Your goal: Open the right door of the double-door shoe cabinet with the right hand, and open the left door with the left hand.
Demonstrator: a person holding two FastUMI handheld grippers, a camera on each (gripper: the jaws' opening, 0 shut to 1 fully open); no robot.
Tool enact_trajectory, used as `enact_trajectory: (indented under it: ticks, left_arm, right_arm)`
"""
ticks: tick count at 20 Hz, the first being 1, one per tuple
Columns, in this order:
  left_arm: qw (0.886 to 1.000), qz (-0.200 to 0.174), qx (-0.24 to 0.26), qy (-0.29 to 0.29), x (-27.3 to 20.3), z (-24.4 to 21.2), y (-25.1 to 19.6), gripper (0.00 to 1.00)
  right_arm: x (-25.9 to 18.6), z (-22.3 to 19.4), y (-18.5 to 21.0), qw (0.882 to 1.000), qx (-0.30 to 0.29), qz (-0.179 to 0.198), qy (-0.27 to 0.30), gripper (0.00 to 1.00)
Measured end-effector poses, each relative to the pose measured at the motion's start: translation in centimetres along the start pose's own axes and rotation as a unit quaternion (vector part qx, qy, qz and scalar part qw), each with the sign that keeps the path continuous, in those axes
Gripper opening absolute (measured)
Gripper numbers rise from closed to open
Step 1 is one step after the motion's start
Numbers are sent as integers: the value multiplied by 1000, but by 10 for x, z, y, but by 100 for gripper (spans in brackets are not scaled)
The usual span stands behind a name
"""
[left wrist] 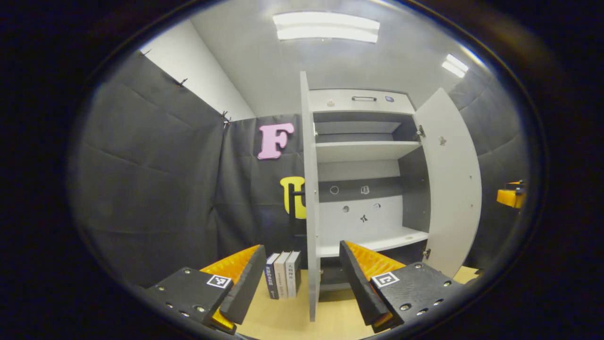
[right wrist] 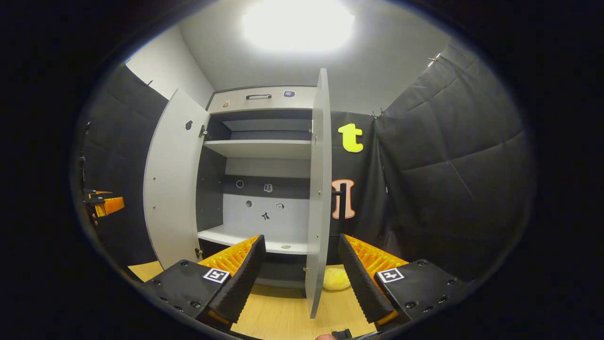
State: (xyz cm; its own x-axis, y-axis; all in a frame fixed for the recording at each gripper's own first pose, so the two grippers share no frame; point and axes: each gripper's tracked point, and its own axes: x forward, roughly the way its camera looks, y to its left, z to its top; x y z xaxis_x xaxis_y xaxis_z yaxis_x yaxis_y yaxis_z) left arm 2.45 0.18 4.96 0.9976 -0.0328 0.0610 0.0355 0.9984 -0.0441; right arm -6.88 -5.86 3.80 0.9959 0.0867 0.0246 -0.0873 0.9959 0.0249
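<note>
The white shoe cabinet [left wrist: 363, 151] stands with both doors swung wide and its shelves bare. In the left gripper view the left door [left wrist: 310, 189] is edge-on, its dark handle [left wrist: 296, 194] on the outer face, and the right door [left wrist: 448, 189] angles away. My left gripper [left wrist: 302, 283] is open, the door's lower edge standing between its spread fingers untouched. In the right gripper view the right door [right wrist: 321, 189] is edge-on with its handle [right wrist: 340, 193]. My right gripper [right wrist: 302, 278] is open around that edge. The left door [right wrist: 174, 189] hangs beyond.
Three books [left wrist: 283, 281] stand upright on the wooden surface [left wrist: 283, 316] left of the cabinet. A yellow lump [right wrist: 336, 278] lies beside the right door's foot. Each view catches the other gripper far off to the side [left wrist: 512, 196] [right wrist: 106, 205]. A top drawer [left wrist: 363, 98] sits above the shelves.
</note>
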Motion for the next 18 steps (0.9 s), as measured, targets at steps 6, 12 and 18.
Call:
enact_trajectory:
  ticks: [6,12,18]
  left_arm:
    - [1000,13,18,1,-31,-7,3,92]
    - [1000,8,19,9,-38,-14,0,92]
    - [1000,13,20,16,-39,-21,3,92]
  right_arm:
    - [-14,-12,-5,1000,24,-15,7,95]
    - [-22,-16,-11,999,26,-27,18,98]
    - [-21,-16,-12,999,23,-30,18,98]
